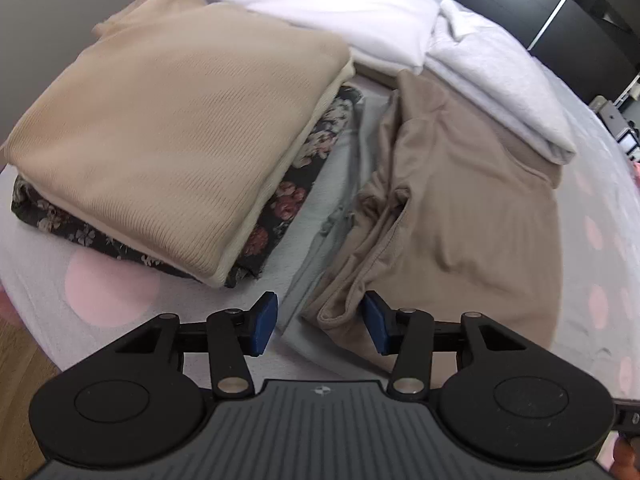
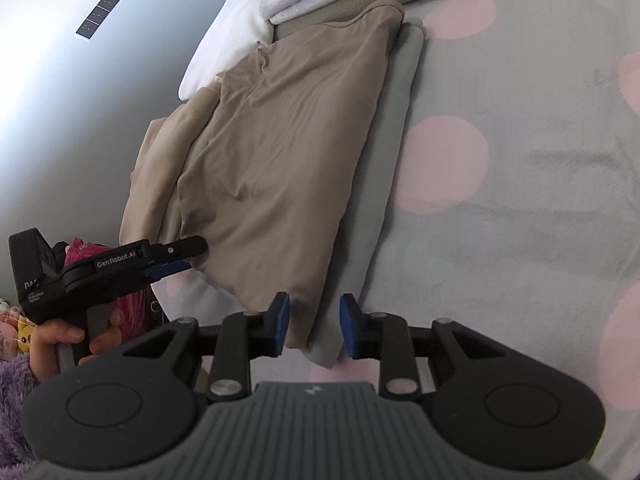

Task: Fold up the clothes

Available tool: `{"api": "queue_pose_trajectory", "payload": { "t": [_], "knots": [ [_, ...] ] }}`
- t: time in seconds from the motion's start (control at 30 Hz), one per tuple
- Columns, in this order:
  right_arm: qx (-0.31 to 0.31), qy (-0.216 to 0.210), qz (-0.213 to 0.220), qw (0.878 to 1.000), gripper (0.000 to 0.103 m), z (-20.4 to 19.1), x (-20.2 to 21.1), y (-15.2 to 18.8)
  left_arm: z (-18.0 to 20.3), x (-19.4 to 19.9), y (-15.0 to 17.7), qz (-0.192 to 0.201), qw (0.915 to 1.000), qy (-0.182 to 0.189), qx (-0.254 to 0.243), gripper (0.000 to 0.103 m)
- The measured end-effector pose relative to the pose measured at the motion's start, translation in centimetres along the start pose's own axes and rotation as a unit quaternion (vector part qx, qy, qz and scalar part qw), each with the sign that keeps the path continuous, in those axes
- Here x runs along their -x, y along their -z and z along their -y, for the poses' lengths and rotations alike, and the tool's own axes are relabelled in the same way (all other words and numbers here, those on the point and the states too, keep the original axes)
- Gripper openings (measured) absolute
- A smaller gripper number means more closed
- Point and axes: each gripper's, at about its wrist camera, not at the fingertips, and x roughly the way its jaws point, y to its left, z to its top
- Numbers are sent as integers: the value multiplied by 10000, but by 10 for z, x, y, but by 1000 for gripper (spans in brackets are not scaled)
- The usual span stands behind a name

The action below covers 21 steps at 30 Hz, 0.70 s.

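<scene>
1. A taupe garment (image 1: pixel 460 208) lies partly folded on the bed, spread over a pale grey garment (image 1: pixel 340 184) whose edge shows along its side; in the right wrist view the same taupe garment (image 2: pixel 280 152) covers most of the pale grey garment (image 2: pixel 384 168).
2. The left gripper (image 1: pixel 320 326) has its jaws wide apart, the bunched corner of the taupe garment between the blue pads (image 1: pixel 264 324), nothing pinched.
3. From the right wrist view, the left gripper (image 2: pixel 188 258) sits at the taupe garment's edge, held in the person's hand (image 2: pixel 76 340).
4. The right gripper (image 2: pixel 314 326) is also spread apart, straddling the near corners of the taupe and grey garments without clamping them.
5. Just beside the garments stands a folded stack: a beige ribbed knit (image 1: pixel 172 128) on top, a cream layer under it, and a dark floral piece (image 1: pixel 288 200) at the bottom.
6. The bedspread (image 2: pixel 520 200) is grey with pink dots.
7. White bedding (image 1: pixel 340 4) and a light grey folded blanket (image 1: pixel 500 80) lie farther back.
</scene>
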Motion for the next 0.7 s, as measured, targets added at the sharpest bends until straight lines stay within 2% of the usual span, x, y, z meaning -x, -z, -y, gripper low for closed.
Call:
{"api": "queue_pose_trajectory", "payload": {
  "t": [0.1, 0.23, 0.3, 0.43, 0.57, 0.6, 0.63, 0.67, 0.7],
  "knots": [
    [-54, 8, -74, 10000, 31, 0, -6, 1, 0, -5, 1, -40, 10000, -16, 57, 43],
    [-79, 25, -109, 9999, 31, -2, -12, 0, 3, -1, 3, 29, 10000, -26, 17, 28],
    [-90, 33, -116, 9999, 31, -3, -11, 0, 7, 4, 4, 89, 9999, -70, -52, 26],
    [-55, -31, -70, 10000, 31, -4, -3, -1, 9, 11, 4, 205, 9997, -65, -72, 26],
    [-142, 50, -210, 9997, 31, -3, -17, -2, 7, -1, 2, 38, 9999, -105, 20, 26],
    [-185, 65, -244, 9995, 25, -3, -20, -1, 7, -2, 2, 24, 9999, -95, 50, 24],
    [-212, 68, -267, 9994, 12, -3, -21, -1, 6, -2, 2, 32, 10000, -66, 57, 12],
    [-236, 57, -272, 9993, 11, -3, -21, 0, 6, 1, 2, 59, 10000, -29, 54, 6],
    [-252, 0, -239, 9994, 7, -4, -17, -1, 6, 5, 1, 82, 9999, 13, 64, 5]
  ]
}}
